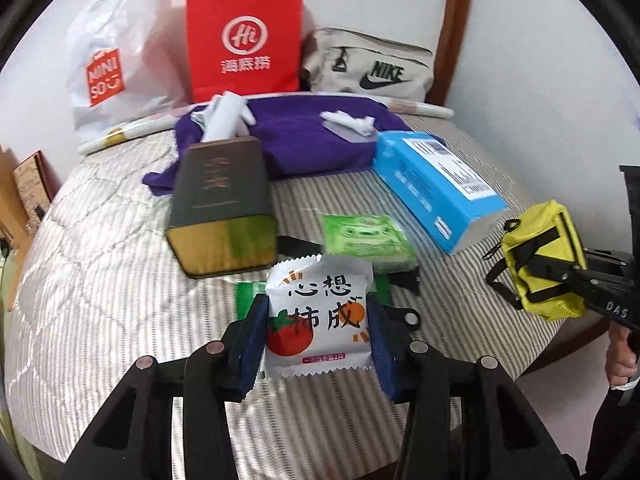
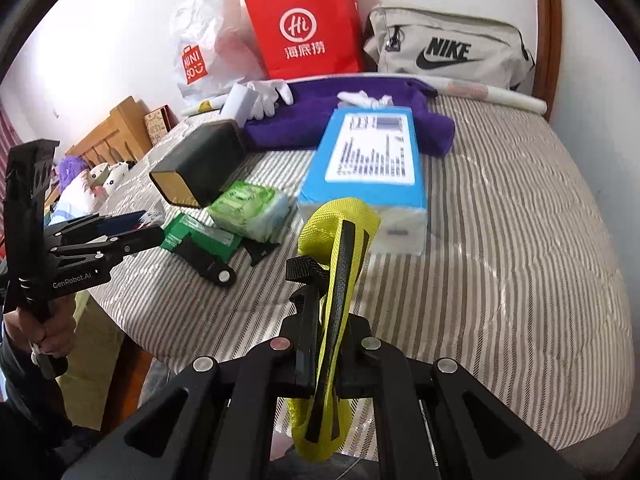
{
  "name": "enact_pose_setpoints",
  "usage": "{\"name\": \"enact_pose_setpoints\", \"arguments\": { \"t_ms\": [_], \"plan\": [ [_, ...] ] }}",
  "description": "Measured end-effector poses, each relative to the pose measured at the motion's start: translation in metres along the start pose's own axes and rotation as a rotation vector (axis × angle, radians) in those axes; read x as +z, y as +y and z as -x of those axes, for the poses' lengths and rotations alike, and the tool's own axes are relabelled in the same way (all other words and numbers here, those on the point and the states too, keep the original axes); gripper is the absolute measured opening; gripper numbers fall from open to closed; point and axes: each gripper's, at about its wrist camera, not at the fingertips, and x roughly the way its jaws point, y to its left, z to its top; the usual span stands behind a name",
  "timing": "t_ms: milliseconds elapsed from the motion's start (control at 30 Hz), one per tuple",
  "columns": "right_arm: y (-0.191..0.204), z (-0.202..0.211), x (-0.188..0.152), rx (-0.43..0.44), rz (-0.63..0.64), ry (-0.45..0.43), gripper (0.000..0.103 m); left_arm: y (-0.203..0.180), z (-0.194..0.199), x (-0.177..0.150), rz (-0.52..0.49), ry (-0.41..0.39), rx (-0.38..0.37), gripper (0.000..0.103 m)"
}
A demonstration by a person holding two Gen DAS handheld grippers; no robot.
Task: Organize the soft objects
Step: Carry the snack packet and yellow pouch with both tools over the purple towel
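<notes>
White foil sachet [image 1: 319, 318], printed with a tomato and an orange, sat clamped between the blue pads [image 1: 250, 346] of our left gripper [image 1: 316, 344], its crimped lower edge hanging free below the fingers. We judged it lifted just clear of the striped quilt [image 1: 100, 300], above a green card packet [image 1: 245, 296] and a black strap [image 1: 404, 316]. Our right gripper [image 2: 326, 354] had its fingers pressed together on the yellow mesh pouch [image 2: 336, 248], gripping it edge-on by the black trim so that the pouch stood up and sagged a little.

Nearby on the quilt: a green tissue pack [image 1: 366, 240], a dark tin with a gold end [image 1: 222, 216], a blue carton [image 1: 436, 188], a purple towel [image 1: 304, 140] with white gloves [image 1: 230, 114] on it. Against the wall stood a red paper bag [image 1: 244, 38], a white plastic bag [image 1: 112, 52] and a grey Nike pouch [image 1: 372, 62].

Our reading: the sachet was on its way into the yellow pouch or a bag; which one we could not tell.

To do it well, we noted:
- keep the squeeze light, since foil slips and crumples;
- carry it high over the tin and the carton;
- hold the pouch quiet, mouth turned up, before bringing the sachet across.
</notes>
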Motion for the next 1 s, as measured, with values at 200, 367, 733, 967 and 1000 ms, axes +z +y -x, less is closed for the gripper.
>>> {"name": "enact_pose_setpoints", "arguments": {
  "t_ms": [200, 367, 733, 967, 1000],
  "plan": [
    [0.008, 0.016, 0.019, 0.006, 0.022, -0.041, 0.006, 0.015, 0.012, 0.009, 0.032, -0.03, 0.02, 0.045],
    [0.013, 0.023, 0.04, 0.002, 0.043, -0.064, 0.006, 0.022, 0.017, 0.025, 0.047, -0.053, 0.024, 0.045],
    [0.019, 0.012, 0.095, -0.046, 0.069, -0.089, 0.006, 0.045, 0.019, 0.064, 0.08, -0.085, 0.041, 0.045],
    [0.016, -0.005, 0.13, -0.071, 0.066, -0.094, 0.006, 0.059, 0.004, 0.089, 0.087, -0.079, 0.041, 0.045],
    [0.016, -0.007, 0.134, -0.07, 0.067, -0.094, 0.006, 0.06, 0.0, 0.093, 0.089, -0.077, 0.037, 0.045]
  ]
}}
